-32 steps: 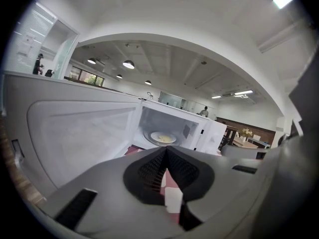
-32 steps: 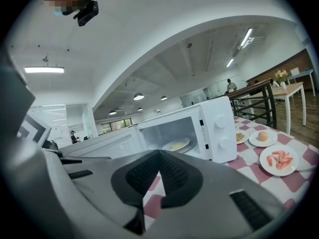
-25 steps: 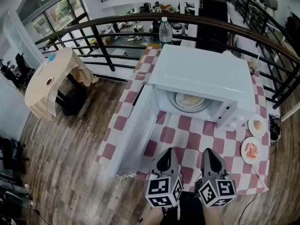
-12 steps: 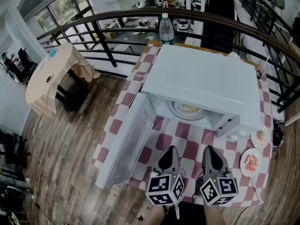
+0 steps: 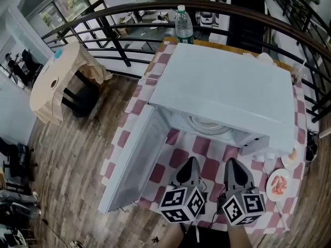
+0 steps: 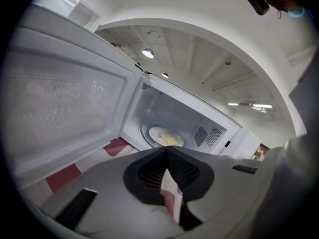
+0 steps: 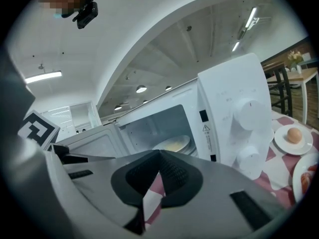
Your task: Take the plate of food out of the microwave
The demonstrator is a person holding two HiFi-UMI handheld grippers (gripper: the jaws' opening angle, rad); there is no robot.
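Observation:
A white microwave stands on a red-and-white checked table, its door swung wide open to the left. Inside, a plate of pale yellow food rests on the turntable, mostly hidden under the microwave's top in the head view. It shows fully in the left gripper view and edge-on in the right gripper view. My left gripper and right gripper hang side by side in front of the cavity, short of it. Both are shut with nothing between the jaws.
A small plate with an egg and a plate of pink food lie right of the microwave. A water bottle stands behind it by the black railing. A cloth-covered round table is on the wooden floor at left.
The head view has tipped forward, so the microwave's top now covers more of the cavity and plate. Both grippers have stayed shut and nearly in place.

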